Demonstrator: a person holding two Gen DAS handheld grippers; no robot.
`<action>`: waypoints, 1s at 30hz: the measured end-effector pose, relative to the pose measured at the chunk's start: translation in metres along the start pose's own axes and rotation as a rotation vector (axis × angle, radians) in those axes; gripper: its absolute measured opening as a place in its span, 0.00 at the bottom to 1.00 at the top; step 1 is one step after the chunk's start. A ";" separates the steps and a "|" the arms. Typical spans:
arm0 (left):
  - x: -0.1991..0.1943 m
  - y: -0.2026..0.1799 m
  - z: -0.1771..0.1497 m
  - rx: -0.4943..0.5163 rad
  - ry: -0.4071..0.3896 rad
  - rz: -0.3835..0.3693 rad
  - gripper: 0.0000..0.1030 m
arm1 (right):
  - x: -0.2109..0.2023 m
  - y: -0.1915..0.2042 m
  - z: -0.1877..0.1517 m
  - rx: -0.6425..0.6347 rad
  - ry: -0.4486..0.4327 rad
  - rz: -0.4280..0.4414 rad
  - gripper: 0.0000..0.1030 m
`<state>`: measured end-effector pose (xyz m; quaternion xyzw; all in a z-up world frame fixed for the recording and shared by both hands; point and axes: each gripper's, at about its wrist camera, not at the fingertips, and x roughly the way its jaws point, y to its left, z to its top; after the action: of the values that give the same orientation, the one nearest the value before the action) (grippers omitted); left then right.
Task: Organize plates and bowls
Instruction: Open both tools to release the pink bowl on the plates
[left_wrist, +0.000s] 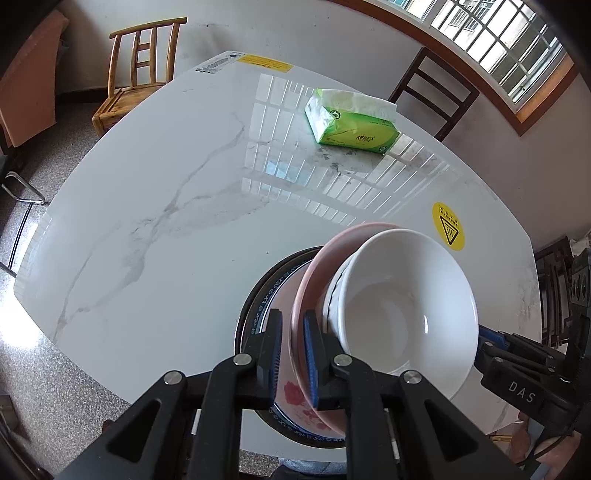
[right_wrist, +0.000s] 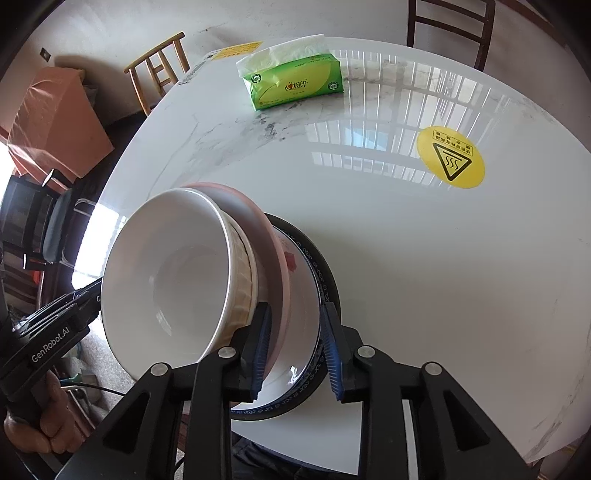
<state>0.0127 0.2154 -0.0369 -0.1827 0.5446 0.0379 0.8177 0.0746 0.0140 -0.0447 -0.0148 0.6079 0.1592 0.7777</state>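
A stack stands at the near edge of the marble table (left_wrist: 147, 206). From the bottom it is a black plate (right_wrist: 328, 280), a blue-rimmed flowered plate (left_wrist: 291, 395), a pink plate (left_wrist: 314, 273), a ribbed bowl (right_wrist: 243, 284) and a white bowl (left_wrist: 402, 306). My left gripper (left_wrist: 292, 350) straddles the pink plate's near rim. Its jaws are narrowly apart, with a sliver of gap beside the rim. My right gripper (right_wrist: 295, 350) stands wider on the stack's other side, with the pink and flowered plate rims between its pads and not pinched.
A green tissue pack (left_wrist: 351, 122) lies at the far side of the table, and a yellow warning sticker (right_wrist: 450, 157) is to the right of the stack. A wooden chair (left_wrist: 136, 74) and a dark chair (left_wrist: 436, 92) stand behind the table. A hand (right_wrist: 44, 424) holds the left gripper's handle.
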 end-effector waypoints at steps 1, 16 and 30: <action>-0.001 0.000 0.000 -0.002 -0.001 -0.001 0.12 | -0.001 -0.001 0.000 0.003 -0.004 -0.002 0.29; -0.028 -0.001 -0.007 0.017 -0.090 0.006 0.28 | -0.024 -0.005 -0.005 -0.029 -0.106 -0.052 0.58; -0.054 -0.008 -0.030 0.104 -0.214 0.098 0.51 | -0.041 -0.009 -0.026 -0.034 -0.222 -0.008 0.82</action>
<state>-0.0331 0.2048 0.0038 -0.1082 0.4637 0.0689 0.8767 0.0437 -0.0093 -0.0144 -0.0127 0.5151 0.1673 0.8405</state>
